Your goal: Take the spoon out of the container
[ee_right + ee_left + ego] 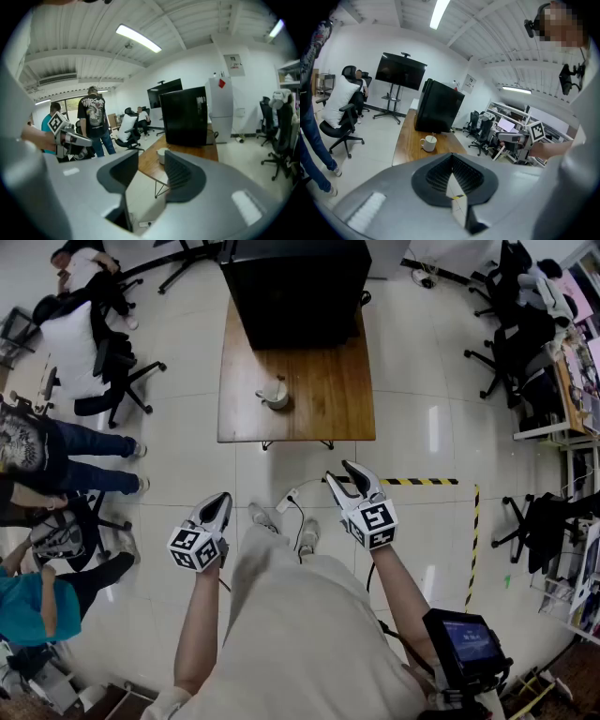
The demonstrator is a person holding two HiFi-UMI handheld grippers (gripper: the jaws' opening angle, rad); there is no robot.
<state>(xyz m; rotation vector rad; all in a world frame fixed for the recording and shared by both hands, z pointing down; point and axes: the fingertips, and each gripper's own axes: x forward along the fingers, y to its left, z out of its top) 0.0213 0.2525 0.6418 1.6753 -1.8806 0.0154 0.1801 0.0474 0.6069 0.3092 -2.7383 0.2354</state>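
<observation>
Right hand-held gripper (339,472): jaws apart, nothing between them; through the gap its own view shows only floor and the desk edge. Left hand-held gripper (223,498): jaws together, empty. Both are held out in front of the person over the floor, tilted a little downward, well short of the desk (319,409).

White mug (276,396) stands upright on the desk, near the front of the black box (295,287). Spoon (433,136) stands in the mug, with its thin handle leaning up over the rim. Bowl end hidden inside.

Judgement: step in hand is the approach to the mug.

Notes for doing it well:
- Close on the desk and bring the open right jaws to the exposed handle, above the rim, not at the mug wall.
- Set the pads across the handle's narrow width and pinch firmly; the handle is thin and may roll.
- Lift along the line of the handle's lean until the bowl clears the rim, so that it doesn't catch and drag or tip the mug.
- If the mug needs steadying, the left jaws must first open.
</observation>
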